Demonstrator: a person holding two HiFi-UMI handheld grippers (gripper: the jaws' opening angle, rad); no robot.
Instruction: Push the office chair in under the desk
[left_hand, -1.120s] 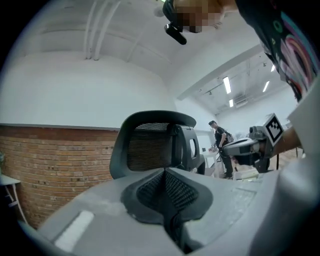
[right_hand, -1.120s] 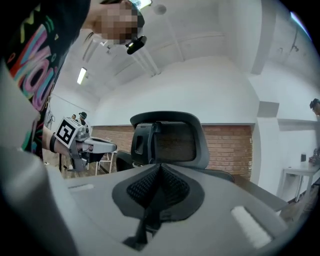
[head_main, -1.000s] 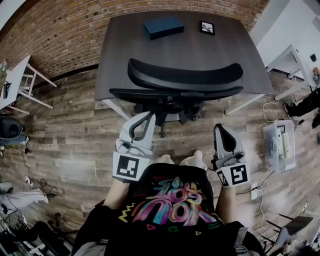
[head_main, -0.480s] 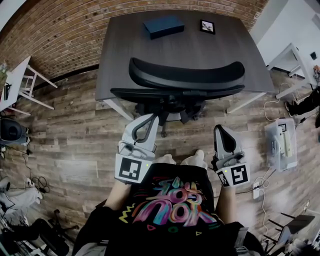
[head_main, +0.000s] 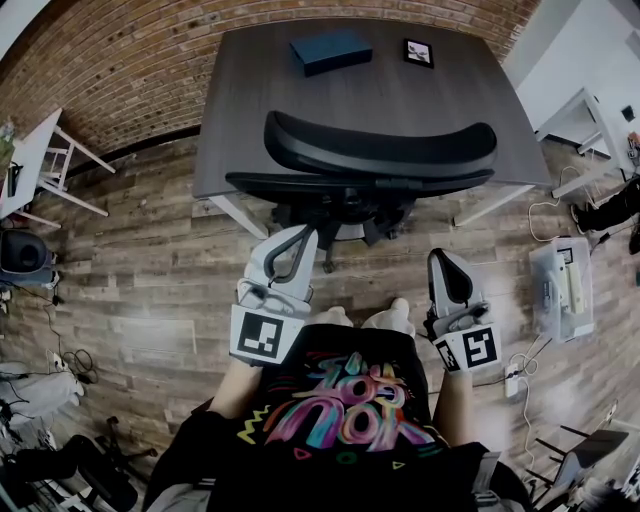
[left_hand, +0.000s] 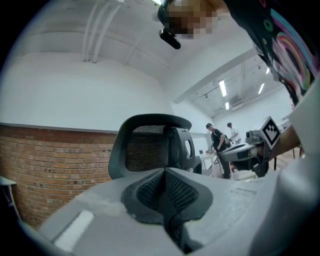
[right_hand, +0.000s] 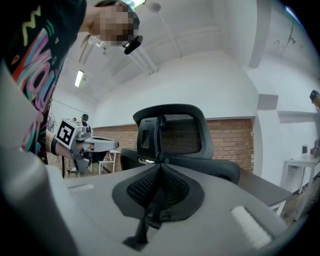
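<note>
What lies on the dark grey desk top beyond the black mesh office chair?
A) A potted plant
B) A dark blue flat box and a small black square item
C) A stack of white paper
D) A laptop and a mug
B: the head view shows a dark blue flat box and a small black square item on the far part of the dark grey desk, beyond the black mesh office chair.

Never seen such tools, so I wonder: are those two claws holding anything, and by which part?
Nothing is held: left gripper and right gripper are both shut and empty, short of the office chair.
</note>
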